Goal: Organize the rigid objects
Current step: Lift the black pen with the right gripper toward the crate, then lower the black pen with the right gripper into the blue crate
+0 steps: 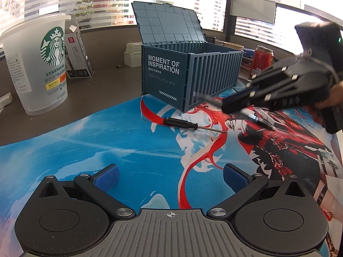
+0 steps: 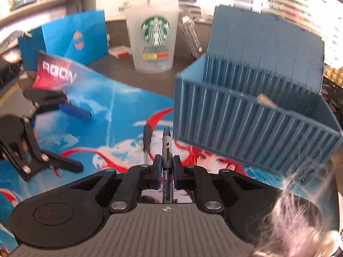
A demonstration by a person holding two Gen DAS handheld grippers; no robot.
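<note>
**Blue Pads Clamped on the Pen, Container Waiting Open**

Blue pads of the right gripper [image 2: 167,167] were pressed against both sides of a pen [image 2: 166,147], which lay lengthwise between them with its tip pointing away toward the far side of the mat. In the left wrist view that gripper hung above the right part of the printed desk mat [image 1: 85,141], with the pen looking clear of the mat, though motion blur left this uncertain. The blue container box [image 1: 188,75] stood just beyond it with its lid tipped back, the inside open from above; in the right wrist view a pale item [image 2: 265,99] showed at its near rim, too blurred to identify.

The left gripper [image 1: 170,176] hovered low over the near mat, its jaws spread wide and nothing between them. A black screwdriver [image 1: 182,125] lay loose on the mat between that gripper and the box, to the left of the pen.

The step in hand appeared to be carrying the pen to the box. The next move would call for bringing the pen over the near wall, over the opening, and only then parting the jaws. The screwdriver looked like the item left to collect afterward, with the frosted cup [image 1: 40,64] standing far left on the bare desk.
</note>
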